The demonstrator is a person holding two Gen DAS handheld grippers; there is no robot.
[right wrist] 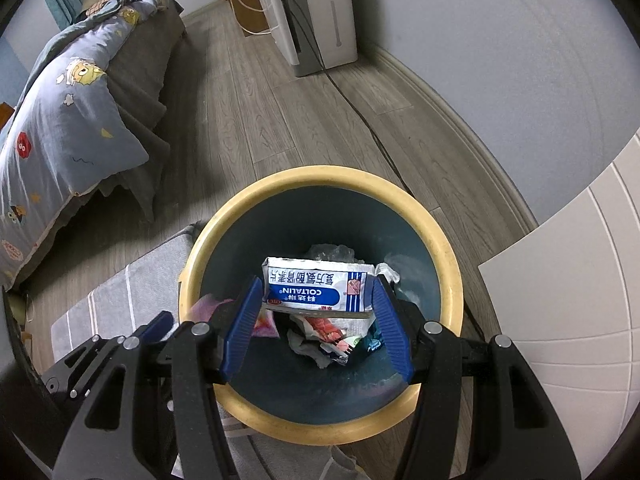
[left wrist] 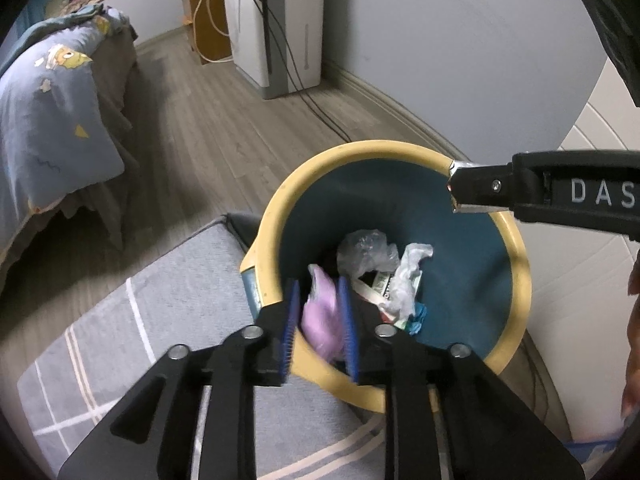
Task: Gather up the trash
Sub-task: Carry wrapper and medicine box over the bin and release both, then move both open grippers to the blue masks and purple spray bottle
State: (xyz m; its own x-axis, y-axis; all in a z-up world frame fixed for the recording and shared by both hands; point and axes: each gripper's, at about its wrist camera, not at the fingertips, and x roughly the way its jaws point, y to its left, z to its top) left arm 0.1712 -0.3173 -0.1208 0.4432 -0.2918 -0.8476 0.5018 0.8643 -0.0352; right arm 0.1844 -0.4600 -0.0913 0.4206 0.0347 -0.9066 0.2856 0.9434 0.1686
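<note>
A blue trash bin with a yellow rim (left wrist: 362, 152) stands on the floor; it also shows in the right wrist view (right wrist: 320, 180). Crumpled plastic, paper and wrappers (left wrist: 394, 276) lie at its bottom. My left gripper (left wrist: 320, 312) is shut on a crumpled pink wrapper (left wrist: 320, 316) and holds it over the bin's near rim. My right gripper (right wrist: 318, 302) holds a white and blue Coltalin medicine box (right wrist: 316, 286) between its blue pads over the bin's opening. The right gripper's body (left wrist: 560, 192) shows at the right of the left wrist view.
A grey rug with pale stripes (left wrist: 160, 320) lies left of the bin. A bed with a blue cartoon quilt (right wrist: 72, 112) stands at the left. A white appliance (right wrist: 320, 12) with cables stands by the far wall. A white cabinet (right wrist: 580, 280) is at the right.
</note>
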